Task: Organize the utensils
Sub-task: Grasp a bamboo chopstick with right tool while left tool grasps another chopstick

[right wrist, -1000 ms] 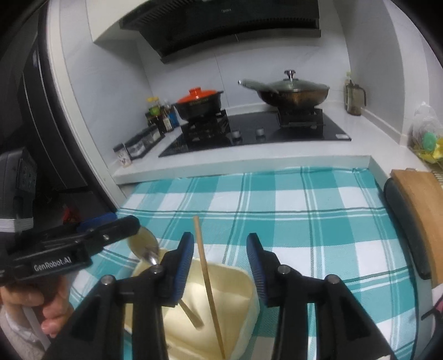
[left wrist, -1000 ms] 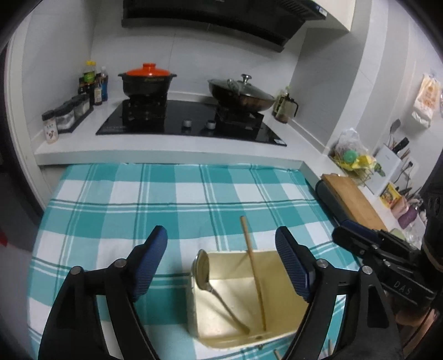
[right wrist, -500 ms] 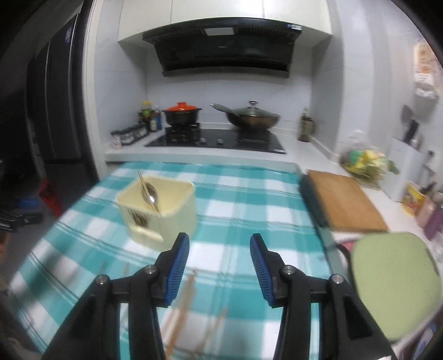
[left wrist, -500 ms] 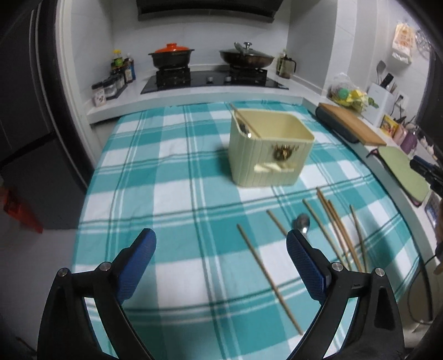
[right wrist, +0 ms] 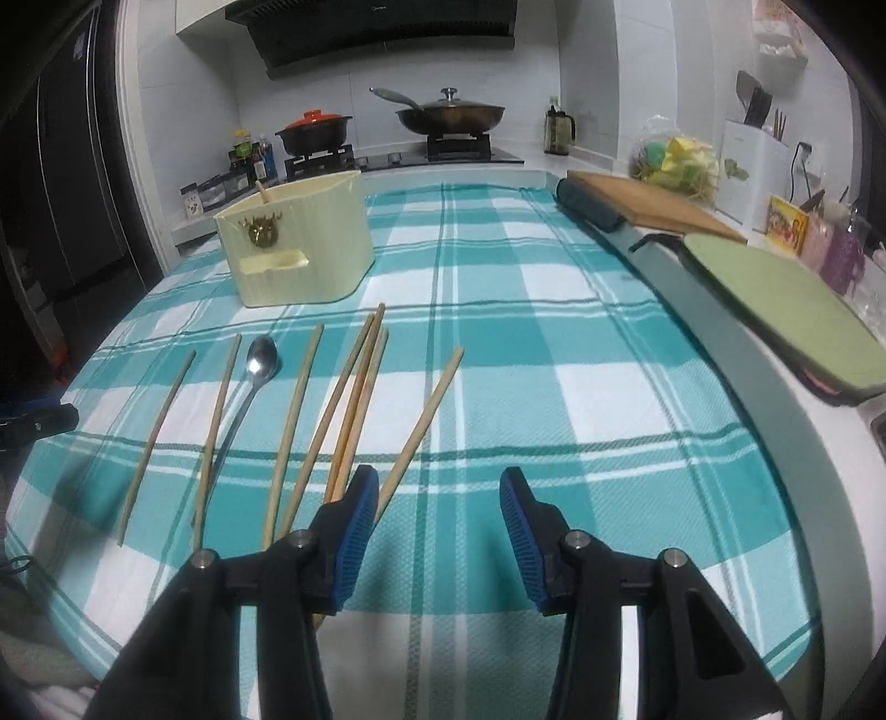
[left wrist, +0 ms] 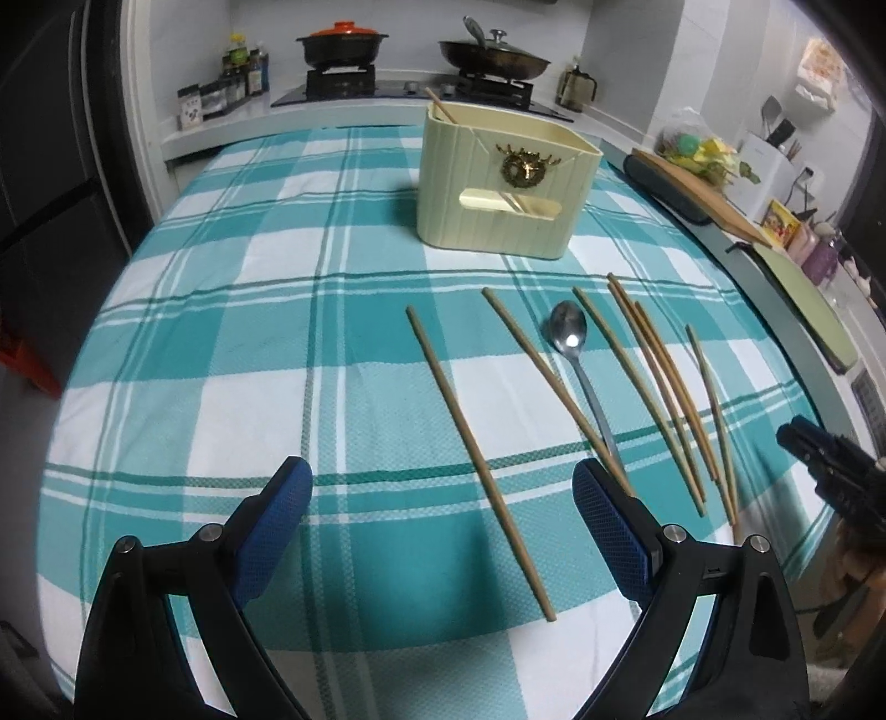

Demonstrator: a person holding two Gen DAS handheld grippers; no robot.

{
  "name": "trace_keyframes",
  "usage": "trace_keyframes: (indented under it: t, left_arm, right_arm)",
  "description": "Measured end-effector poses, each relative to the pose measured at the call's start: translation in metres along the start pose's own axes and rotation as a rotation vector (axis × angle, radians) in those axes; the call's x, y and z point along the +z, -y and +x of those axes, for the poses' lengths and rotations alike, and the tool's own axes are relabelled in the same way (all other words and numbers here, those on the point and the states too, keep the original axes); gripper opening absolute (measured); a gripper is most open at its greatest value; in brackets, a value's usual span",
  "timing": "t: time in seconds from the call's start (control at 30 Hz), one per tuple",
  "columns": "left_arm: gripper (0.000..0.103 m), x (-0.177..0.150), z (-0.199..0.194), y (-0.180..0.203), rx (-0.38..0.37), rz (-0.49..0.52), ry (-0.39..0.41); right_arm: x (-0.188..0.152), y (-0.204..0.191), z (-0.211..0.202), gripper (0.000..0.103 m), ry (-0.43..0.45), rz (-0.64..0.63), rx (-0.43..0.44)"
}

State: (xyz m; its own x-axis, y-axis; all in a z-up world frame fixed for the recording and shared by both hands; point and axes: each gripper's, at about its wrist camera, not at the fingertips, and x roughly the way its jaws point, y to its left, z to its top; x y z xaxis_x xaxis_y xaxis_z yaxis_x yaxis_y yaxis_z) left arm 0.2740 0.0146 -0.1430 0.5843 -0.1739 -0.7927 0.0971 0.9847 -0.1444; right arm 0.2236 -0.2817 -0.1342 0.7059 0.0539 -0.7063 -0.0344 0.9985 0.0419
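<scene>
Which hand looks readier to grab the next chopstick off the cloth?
Probably left: the left gripper is open with a lone chopstick lying between its fingers. The right gripper, also open, faces bare cloth.

I'm in a home kitchen: a gas hob (right wrist: 432,158) along the far wall carries an orange-lidded clay pot (right wrist: 314,132) and a lidded wok (right wrist: 449,115) under a range hood (right wrist: 376,27). Seasoning bottles (right wrist: 250,158) stand beside it, and a wooden cutting board (right wrist: 653,207) lies by the counter's right edge.
</scene>
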Motion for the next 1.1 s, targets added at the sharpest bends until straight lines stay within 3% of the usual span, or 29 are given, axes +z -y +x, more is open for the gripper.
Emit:
trace_keyframes:
  t: [0.17, 0.37, 0.57, 0.73, 0.9, 1.1]
  left_arm:
    - [0.095, 0.013, 0.032, -0.001, -0.019, -0.026, -0.052]
    - [0.095, 0.021, 0.066, 0.009, 0.056, -0.019, -0.066]
    - [0.095, 0.008, 0.077, 0.021, 0.133, 0.038, -0.076]
    - [0.095, -0.004, 0.078, 0.018, 0.169, 0.058, -0.077]
    - [0.096, -0.011, 0.071, -0.001, 0.183, 0.036, -0.081]
    - [0.095, -0.003, 0.074, -0.013, 0.133, 0.013, -0.093]
  right_arm:
    - [-0.005, 0.002, 0.014, 0.046, -0.033, 0.031, 0.03]
    - [0.013, 0.004, 0.044, 0.044, -0.08, 0.076, 0.068]
    - [0.012, -0.002, 0.073, 0.031, -0.153, 0.109, 0.101]
    - [0.009, -0.017, 0.08, 0.016, -0.184, 0.004, 0.061]
    - [0.002, -0.006, 0.07, 0.014, -0.195, -0.03, -0.019]
    - [0.004, 0.001, 0.07, 0.017, -0.204, -0.043, -0.003]
